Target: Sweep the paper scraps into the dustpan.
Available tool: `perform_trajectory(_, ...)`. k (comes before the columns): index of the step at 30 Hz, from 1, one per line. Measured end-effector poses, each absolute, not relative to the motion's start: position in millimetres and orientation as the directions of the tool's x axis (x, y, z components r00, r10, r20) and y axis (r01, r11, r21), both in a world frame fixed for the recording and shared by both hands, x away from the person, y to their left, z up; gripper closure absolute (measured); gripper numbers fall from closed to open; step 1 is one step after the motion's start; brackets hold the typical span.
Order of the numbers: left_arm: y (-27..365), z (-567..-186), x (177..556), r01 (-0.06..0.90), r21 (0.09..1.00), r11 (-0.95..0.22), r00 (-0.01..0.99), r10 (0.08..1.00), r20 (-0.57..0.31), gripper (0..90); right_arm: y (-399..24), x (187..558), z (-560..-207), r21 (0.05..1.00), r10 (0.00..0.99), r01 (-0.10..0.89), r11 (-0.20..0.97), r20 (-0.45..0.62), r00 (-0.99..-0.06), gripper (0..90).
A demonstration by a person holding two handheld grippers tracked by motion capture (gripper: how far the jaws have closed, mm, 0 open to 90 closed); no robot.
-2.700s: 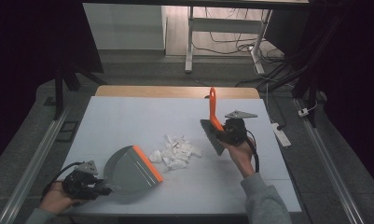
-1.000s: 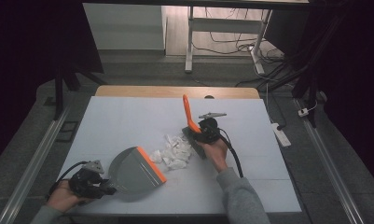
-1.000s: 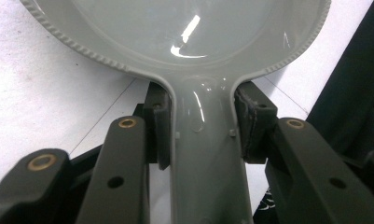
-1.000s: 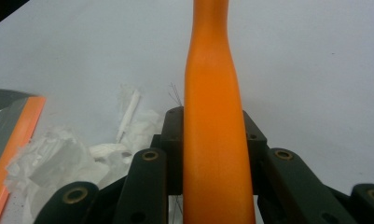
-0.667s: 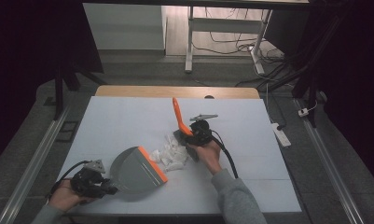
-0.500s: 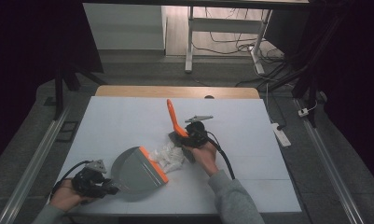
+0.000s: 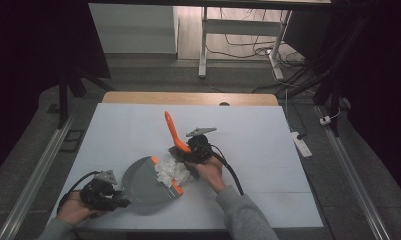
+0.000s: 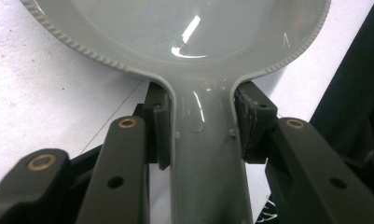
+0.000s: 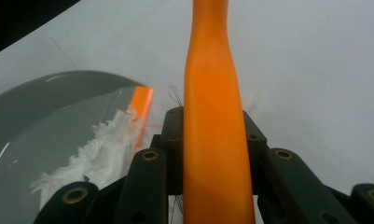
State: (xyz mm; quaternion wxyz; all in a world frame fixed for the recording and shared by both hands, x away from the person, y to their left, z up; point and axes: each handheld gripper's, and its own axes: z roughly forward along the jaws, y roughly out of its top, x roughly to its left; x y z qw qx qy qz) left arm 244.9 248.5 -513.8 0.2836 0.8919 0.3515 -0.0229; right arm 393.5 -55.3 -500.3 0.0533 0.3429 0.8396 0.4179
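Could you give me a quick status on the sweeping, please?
Left gripper shut on grey plastic dustpan handle. Right gripper shut on orange-handled brush. White paper scraps at orange lip, partly in pan. Nothing in the way.

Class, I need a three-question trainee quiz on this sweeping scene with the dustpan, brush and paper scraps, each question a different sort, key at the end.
1. True or false: the left tongs are shut on the grey dustpan by its handle.
2. What do the right tongs hold? A) an orange-handled brush B) a cloth C) a cup
3. Fill in: the white paper scraps lie at the dustpan's ____ lip.

Key: 1 true; 2 A; 3 orange.
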Motion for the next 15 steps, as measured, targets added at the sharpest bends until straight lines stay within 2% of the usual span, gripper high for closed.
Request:
perform_trajectory(7,249.7,-514.0,244.7,0.647,0.492,-0.583,0.745,0.62,-0.245,62.0,-46.4,381.4,-493.5,0.757,0.562,0.49,0.433,0.198,-0.803,70.7)
perform_trajectory(15,249.2,-514.9,243.8,0.643,0.495,-0.585,0.749,0.614,-0.247,62.0,-66.1,392.3,-471.5,0.794,0.608,0.47,0.385,0.165,-0.777,70.7)
